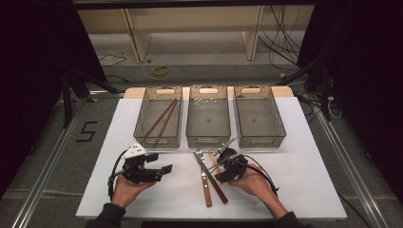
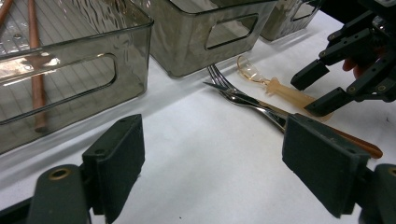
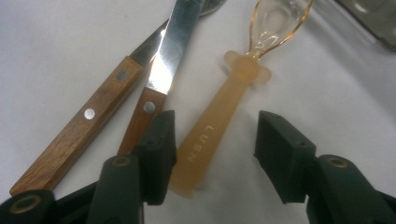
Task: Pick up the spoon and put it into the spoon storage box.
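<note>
An amber plastic spoon (image 3: pixel 210 135) with a clear bowl lies on the white table top, next to a knife (image 3: pixel 161 70) and a fork (image 2: pixel 224 86), both with wooden handles. My right gripper (image 3: pixel 215 121) stands astride the spoon's handle. Its left pad is close against the handle and its right pad stands well off, so it is open. From the high view the right gripper (image 1: pixel 219 171) sits low over the cutlery (image 1: pixel 209 183). My left gripper (image 1: pixel 161 163) rests to the left, jaws wide apart (image 2: pixel 215 154) with nothing between them.
Three grey see-through bins stand in a row behind the cutlery: the left bin (image 1: pixel 140 118) holds two brown chopsticks (image 1: pixel 161 118), with the middle bin (image 1: pixel 191 118) and the right bin (image 1: pixel 280 118) beside it. White table top (image 1: pixel 304 175) lies to the right of the hands.
</note>
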`<state>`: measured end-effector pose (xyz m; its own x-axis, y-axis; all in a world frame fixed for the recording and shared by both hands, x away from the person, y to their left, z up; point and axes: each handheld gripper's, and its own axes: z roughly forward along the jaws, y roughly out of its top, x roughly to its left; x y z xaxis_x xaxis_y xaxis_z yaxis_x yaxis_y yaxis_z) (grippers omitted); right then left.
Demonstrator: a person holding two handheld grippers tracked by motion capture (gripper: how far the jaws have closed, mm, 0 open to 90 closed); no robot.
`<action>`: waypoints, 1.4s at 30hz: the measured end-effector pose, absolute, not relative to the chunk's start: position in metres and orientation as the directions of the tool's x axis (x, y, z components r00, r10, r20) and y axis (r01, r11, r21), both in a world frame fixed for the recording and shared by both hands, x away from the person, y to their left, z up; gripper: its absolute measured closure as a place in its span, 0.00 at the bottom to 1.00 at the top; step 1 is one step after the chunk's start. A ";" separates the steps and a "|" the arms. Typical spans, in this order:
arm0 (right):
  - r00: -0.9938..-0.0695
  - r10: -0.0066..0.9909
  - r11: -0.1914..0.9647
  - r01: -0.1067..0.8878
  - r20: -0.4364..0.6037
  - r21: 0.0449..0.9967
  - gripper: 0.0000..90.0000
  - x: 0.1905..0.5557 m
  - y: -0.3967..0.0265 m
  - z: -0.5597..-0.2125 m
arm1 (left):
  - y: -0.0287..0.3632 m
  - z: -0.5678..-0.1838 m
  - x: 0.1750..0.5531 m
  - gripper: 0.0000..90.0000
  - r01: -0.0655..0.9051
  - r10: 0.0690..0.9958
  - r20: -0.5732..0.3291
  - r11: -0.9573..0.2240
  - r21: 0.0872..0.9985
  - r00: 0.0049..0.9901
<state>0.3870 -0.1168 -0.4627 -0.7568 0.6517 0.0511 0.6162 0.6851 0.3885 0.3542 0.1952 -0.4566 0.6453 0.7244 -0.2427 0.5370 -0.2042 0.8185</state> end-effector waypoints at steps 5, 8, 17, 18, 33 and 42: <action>-0.764 0.644 0.701 0.604 0.027 0.379 0.62 0.386 -0.112 -0.465 | 0.194 -0.457 0.354 0.23 0.533 0.722 -0.232 -0.219 0.817 0.652; -0.770 0.638 0.711 0.593 0.007 0.379 0.66 0.385 -0.110 -0.465 | 0.193 -0.458 0.354 0.23 0.532 0.720 -0.233 -0.219 0.818 0.654; -0.771 0.636 0.712 0.600 0.026 0.364 0.78 0.387 -0.114 -0.463 | 0.189 -0.460 0.353 0.24 0.522 0.709 -0.208 -0.258 0.813 0.674; -0.768 0.639 0.709 0.604 0.030 0.363 0.79 0.387 -0.114 -0.463 | 0.189 -0.460 0.354 0.24 0.522 0.707 -0.209 -0.259 0.812 0.675; -0.755 0.653 0.680 0.618 0.058 0.395 0.84 0.392 -0.125 -0.459 | 0.191 -0.462 0.354 0.24 0.523 0.712 -0.212 -0.249 0.815 0.669; -0.772 0.629 0.666 0.598 0.096 0.446 0.84 0.389 -0.135 -0.446 | 0.196 -0.461 0.354 0.24 0.520 0.717 -0.227 -0.216 0.826 0.659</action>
<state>0.3889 -0.1348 -0.4461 -0.7717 0.6287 0.0965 0.5981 0.6656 0.4464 0.3541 0.1959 -0.4612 0.6591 0.7170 -0.2269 0.5198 -0.2163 0.8264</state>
